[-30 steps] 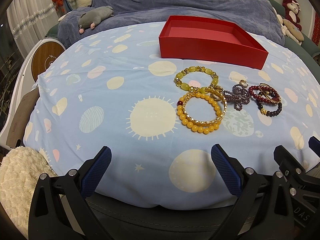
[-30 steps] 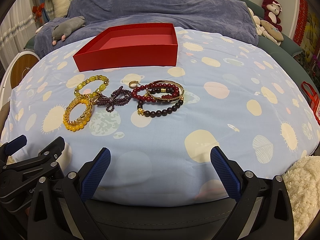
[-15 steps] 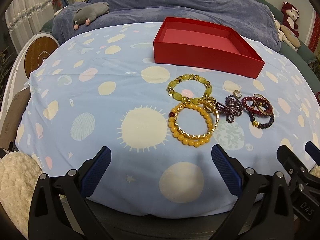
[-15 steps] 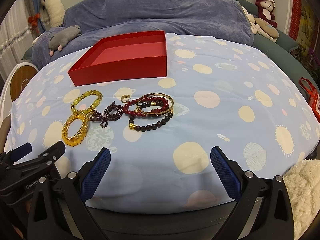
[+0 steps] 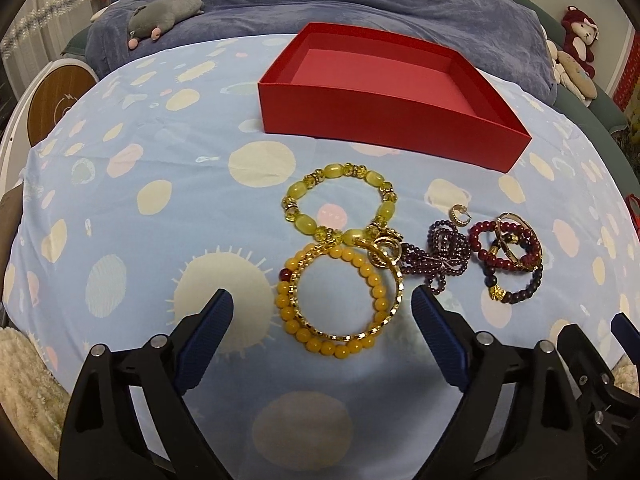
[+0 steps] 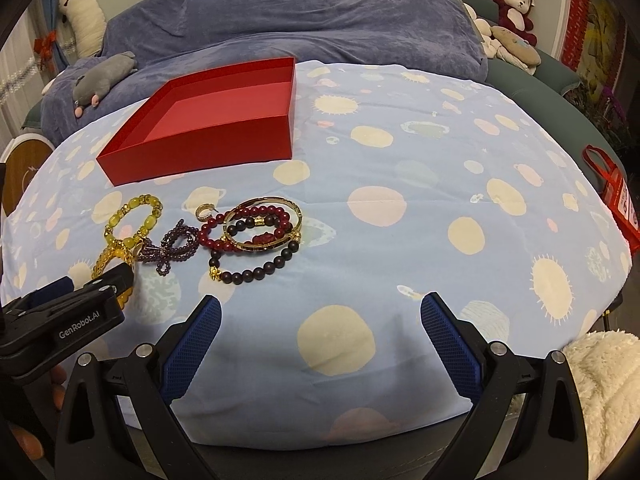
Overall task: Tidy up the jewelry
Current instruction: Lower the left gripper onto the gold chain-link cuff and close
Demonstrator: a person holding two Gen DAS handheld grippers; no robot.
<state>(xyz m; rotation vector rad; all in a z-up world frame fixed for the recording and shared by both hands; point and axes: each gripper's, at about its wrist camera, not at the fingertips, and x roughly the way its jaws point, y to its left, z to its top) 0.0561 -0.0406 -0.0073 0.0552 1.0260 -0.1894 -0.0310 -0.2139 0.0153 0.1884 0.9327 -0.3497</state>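
Several bracelets lie clustered on the spotted blue cloth [image 5: 132, 216] in front of an open, empty red box [image 5: 380, 116]. My left gripper [image 5: 320, 300] hangs over the orange bead bracelet [image 5: 320, 346] and the gold bangle [image 5: 396, 304] lying on it. Its jaws are closing with both rings between them, and the pads stand apart from the rings. Behind lies a yellow-green bracelet [image 5: 298, 194], to the right a purple bead string [image 5: 440, 256] and dark red bracelets [image 5: 480, 228]. My right gripper [image 6: 320, 304] is open over bare cloth, just short of a dark bead bracelet [image 6: 256, 274], a gold bangle [image 6: 260, 246] and red beads.
A small gold hoop earring [image 5: 458, 214] lies behind the purple string. A grey plush [image 5: 164, 12] and a blue blanket [image 6: 320, 16] lie beyond the box [image 6: 208, 148]. White fleece [image 6: 600, 380] sits at the near right, with a red bag [image 6: 612, 200] off the right edge.
Both grippers have come forward toward the jewelry. The left one now has the orange bracelet and gold bangle between its fingers, and its jaws have narrowed a little.
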